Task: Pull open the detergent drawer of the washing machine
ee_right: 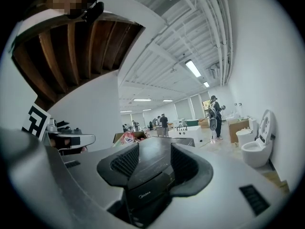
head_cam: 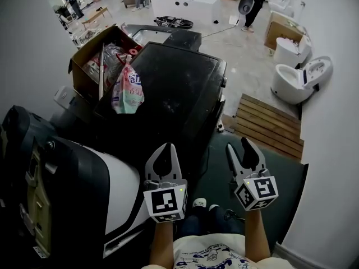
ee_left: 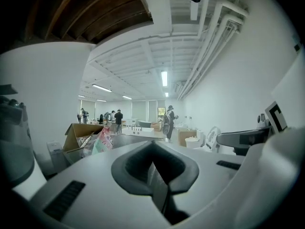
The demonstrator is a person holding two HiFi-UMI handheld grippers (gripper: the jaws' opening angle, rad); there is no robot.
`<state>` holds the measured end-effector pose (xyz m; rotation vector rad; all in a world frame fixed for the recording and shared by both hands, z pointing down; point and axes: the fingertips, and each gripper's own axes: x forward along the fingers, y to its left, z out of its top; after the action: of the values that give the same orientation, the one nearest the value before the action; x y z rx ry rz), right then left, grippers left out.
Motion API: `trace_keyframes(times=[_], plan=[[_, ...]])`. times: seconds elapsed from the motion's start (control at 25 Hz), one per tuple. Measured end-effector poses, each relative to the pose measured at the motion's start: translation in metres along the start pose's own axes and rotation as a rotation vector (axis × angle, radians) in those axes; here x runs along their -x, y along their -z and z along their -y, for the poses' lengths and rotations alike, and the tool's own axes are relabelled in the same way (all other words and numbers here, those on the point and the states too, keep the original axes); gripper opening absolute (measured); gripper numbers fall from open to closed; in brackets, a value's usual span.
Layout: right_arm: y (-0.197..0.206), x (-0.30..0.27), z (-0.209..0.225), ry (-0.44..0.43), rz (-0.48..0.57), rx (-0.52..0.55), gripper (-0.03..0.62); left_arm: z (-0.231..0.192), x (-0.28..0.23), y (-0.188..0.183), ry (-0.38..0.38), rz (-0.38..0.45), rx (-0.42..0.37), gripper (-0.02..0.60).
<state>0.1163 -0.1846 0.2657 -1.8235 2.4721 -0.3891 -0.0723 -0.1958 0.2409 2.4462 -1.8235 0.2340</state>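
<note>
As R gripper (head_cam: 238,145) jaws gape, washer (head_cam: 179,88) sits ahead.

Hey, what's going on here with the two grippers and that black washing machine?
A person stands at a black washing machine with a gripper in each hand. The left gripper looks closed on nothing. The right gripper has its jaws apart and empty, and points at the machine's front edge. Neither touches the machine, and no drawer shows pulled out, so the opening has not begun. A cardboard box of packets sits by the machine's far left corner.
</note>
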Motion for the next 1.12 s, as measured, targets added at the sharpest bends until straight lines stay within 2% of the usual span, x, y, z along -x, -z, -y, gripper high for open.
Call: trace_keyframes(times=[0.48,0.68,0.88,1.04,1.12], plan=[[0.064,-0.033,0.006,-0.175,-0.106,-0.29,0.216,-0.007,-0.012,0.037,-0.088,-0.095,-0.035,0.012],[0.095,-0.04,0.001,-0.246,-0.156,-0.416,0.215,-0.01,-0.016,0.046,-0.134,-0.03,-0.001,0.012],[0.122,-0.049,-0.006,-0.333,-0.171,-0.585,0.213,-0.011,-0.015,0.066,-0.138,-0.122,-0.078,0.012],[0.142,-0.058,-0.012,-0.395,-0.168,-0.691,0.21,-0.012,-0.022,0.073,-0.149,-0.086,-0.066,0.012],[0.152,-0.063,-0.015,-0.432,-0.168,-0.76,0.187,-0.013,-0.026,0.076,-0.157,-0.062,-0.06,0.012]])
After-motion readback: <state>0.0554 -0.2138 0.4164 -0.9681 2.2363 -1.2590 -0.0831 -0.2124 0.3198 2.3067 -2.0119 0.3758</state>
